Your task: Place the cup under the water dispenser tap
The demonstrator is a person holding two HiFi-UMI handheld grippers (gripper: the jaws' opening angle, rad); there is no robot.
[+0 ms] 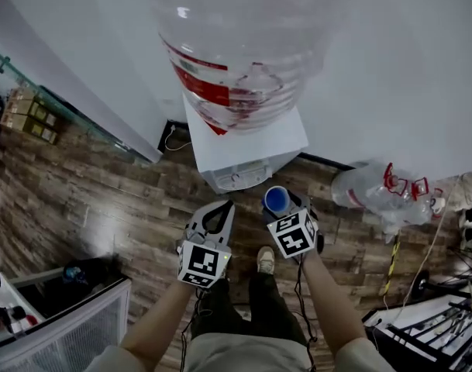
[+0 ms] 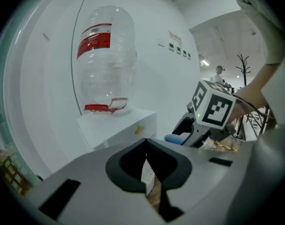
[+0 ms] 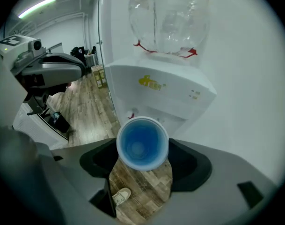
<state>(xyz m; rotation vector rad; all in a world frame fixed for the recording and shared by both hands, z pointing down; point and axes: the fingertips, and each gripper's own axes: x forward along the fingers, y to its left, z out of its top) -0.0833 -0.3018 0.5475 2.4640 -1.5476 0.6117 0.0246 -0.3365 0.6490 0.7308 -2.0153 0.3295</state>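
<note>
The white water dispenser (image 1: 247, 142) stands against the wall with a large clear bottle (image 1: 236, 45) on top. My right gripper (image 1: 280, 204) is shut on a blue cup (image 1: 276, 199), held upright just in front of the dispenser's lower front. In the right gripper view the cup (image 3: 142, 144) sits between the jaws of my right gripper (image 3: 142, 150), open mouth facing the camera, below the dispenser's tap recess (image 3: 147, 116). To the cup's left, my left gripper (image 1: 222, 208) is shut and holds nothing. The left gripper view shows the dispenser (image 2: 119, 128) and the cup (image 2: 177, 138).
A second empty bottle (image 1: 375, 188) lies on the wood floor to the dispenser's right. A white wire basket (image 1: 65, 332) stands at lower left, boxes (image 1: 30, 115) at far left, a tool-covered table (image 1: 429, 324) at lower right. My shoe (image 1: 265, 260) is below the grippers.
</note>
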